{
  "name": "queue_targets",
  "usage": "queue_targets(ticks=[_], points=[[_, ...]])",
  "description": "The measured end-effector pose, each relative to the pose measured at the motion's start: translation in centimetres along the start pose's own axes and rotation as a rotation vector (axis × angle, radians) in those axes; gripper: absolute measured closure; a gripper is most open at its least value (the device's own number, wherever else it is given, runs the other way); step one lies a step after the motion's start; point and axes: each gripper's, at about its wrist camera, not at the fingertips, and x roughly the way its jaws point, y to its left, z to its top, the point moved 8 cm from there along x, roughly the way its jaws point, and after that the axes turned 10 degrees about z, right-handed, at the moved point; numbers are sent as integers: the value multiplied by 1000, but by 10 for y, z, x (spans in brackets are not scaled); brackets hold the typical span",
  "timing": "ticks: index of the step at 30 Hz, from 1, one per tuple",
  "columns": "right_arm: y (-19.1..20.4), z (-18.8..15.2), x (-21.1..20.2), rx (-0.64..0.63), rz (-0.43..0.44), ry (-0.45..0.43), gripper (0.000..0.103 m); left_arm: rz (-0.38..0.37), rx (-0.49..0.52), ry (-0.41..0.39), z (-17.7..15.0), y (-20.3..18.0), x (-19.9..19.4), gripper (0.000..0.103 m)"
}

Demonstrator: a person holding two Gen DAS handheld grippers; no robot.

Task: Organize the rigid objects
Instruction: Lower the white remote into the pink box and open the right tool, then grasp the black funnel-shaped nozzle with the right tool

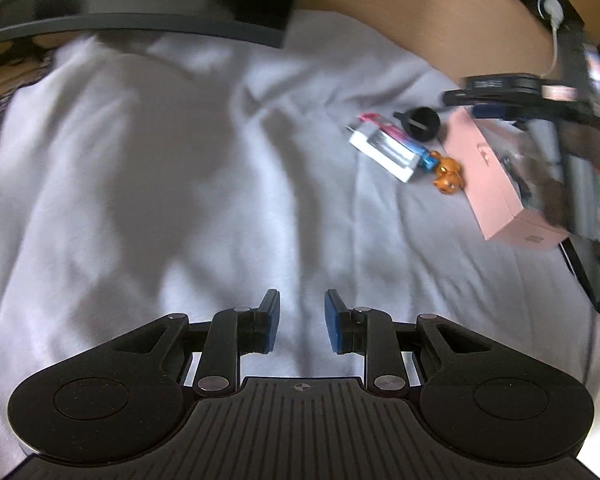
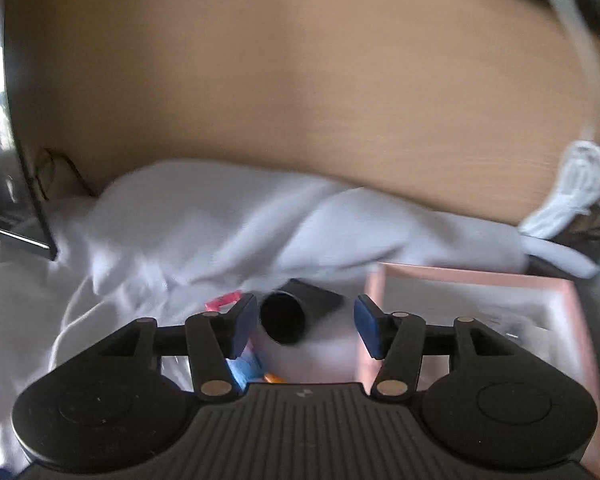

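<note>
A small cluster lies on the white cloth (image 1: 180, 200) at the right of the left wrist view: a black round tube (image 1: 420, 122), a silver-white pack with pink and blue ends (image 1: 384, 148), an orange toy figure (image 1: 446, 174) and a pink box (image 1: 500, 184). My left gripper (image 1: 302, 320) hovers over bare cloth well to their left, its pads a little apart with nothing between them. My right gripper (image 2: 305, 320) is open around the black tube (image 2: 282, 318), whose mouth faces the camera; the left pad is close to it and the right pad stands clear. The pink box (image 2: 476, 276) lies open on the right.
A wooden board (image 2: 300, 100) rises behind the cloth (image 2: 220, 220). A coiled white cable (image 2: 580, 188) hangs at the right and a dark framed panel (image 2: 20, 200) stands at the left. Dark blurred gear (image 1: 512, 88) and clutter crowd the right edge above the pink box.
</note>
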Motion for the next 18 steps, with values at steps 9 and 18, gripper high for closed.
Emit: queue_targets(ticks=[9,18], points=[[1,7,76,30,-124,88,49,19,-32,17,-15,26,-8,76],[12,-38,52,-14,-83,125,56,-27,7,20,-8,16,0,76]])
